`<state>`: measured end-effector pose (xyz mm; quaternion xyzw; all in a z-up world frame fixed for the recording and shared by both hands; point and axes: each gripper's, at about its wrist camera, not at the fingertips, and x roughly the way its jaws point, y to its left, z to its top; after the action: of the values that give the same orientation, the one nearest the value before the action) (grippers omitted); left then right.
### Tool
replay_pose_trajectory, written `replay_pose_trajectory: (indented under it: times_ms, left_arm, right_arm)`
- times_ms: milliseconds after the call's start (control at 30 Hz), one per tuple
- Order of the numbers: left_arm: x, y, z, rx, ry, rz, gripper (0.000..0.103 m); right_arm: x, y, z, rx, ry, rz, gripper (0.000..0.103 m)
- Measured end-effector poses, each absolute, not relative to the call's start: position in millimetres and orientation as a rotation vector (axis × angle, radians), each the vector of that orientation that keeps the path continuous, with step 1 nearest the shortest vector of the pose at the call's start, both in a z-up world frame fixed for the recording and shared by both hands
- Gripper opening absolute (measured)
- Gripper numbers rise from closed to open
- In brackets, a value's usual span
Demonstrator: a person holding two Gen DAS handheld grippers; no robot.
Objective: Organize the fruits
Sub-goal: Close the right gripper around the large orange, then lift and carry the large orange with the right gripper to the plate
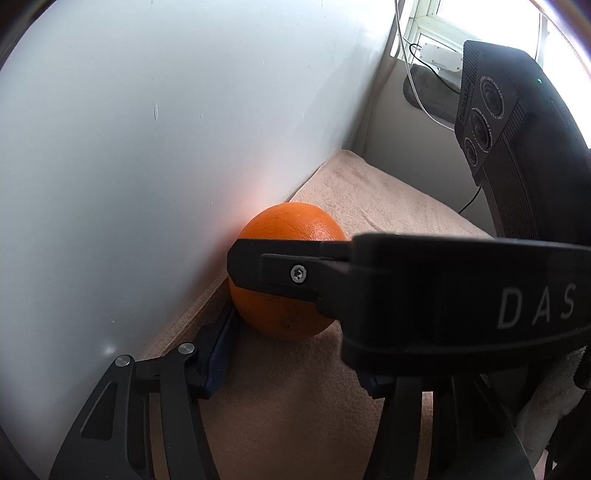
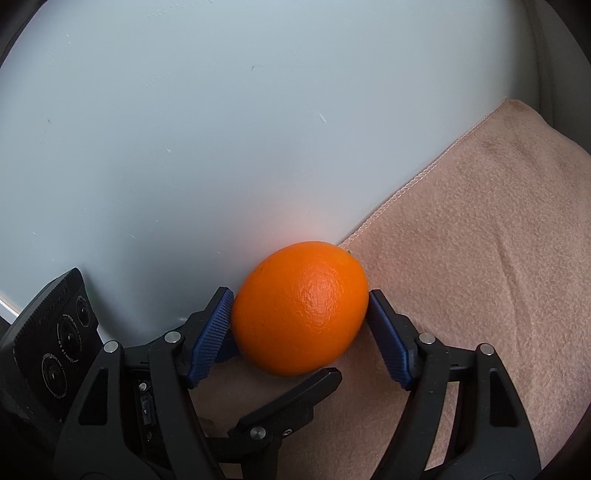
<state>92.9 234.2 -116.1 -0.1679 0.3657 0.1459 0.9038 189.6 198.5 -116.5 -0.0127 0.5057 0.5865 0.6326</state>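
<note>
An orange lies on a pinkish towel against a white wall panel. My right gripper has its blue pads on both sides of the orange and touches it. In the left wrist view the orange is partly hidden by the right gripper's black finger, which crosses in front. My left gripper sits just behind the orange, jaws apart; its left blue pad lies by the wall, and its right finger is hidden behind the right gripper's body.
The white panel runs along the left of the towel. A window with cables and a dark cloth lies beyond the towel's far end. The left gripper's camera block shows at lower left.
</note>
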Motion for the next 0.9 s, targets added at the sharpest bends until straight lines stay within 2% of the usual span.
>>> replay_pose_trajectory:
  times_ms: [400, 700, 900]
  left_arm:
    - [84.6, 215.4, -103.2, -0.286, 0.705, 0.277, 0.054]
    - [76.8, 178.8, -80.8, -0.249, 0.658, 0.208, 0.054]
    - [80.4, 143.7, -68.1, -0.224, 0.629, 0.141, 0.054]
  right_arm:
    - [169.0, 177.5, -104.5, -0.030, 1.085, 1.325, 0.076]
    - [147.6, 131.8, -74.8, -0.012, 1.020, 1.265, 0.076]
    - [161.9, 86.0, -48.6, 0.010, 0.980, 1.200, 0.076]
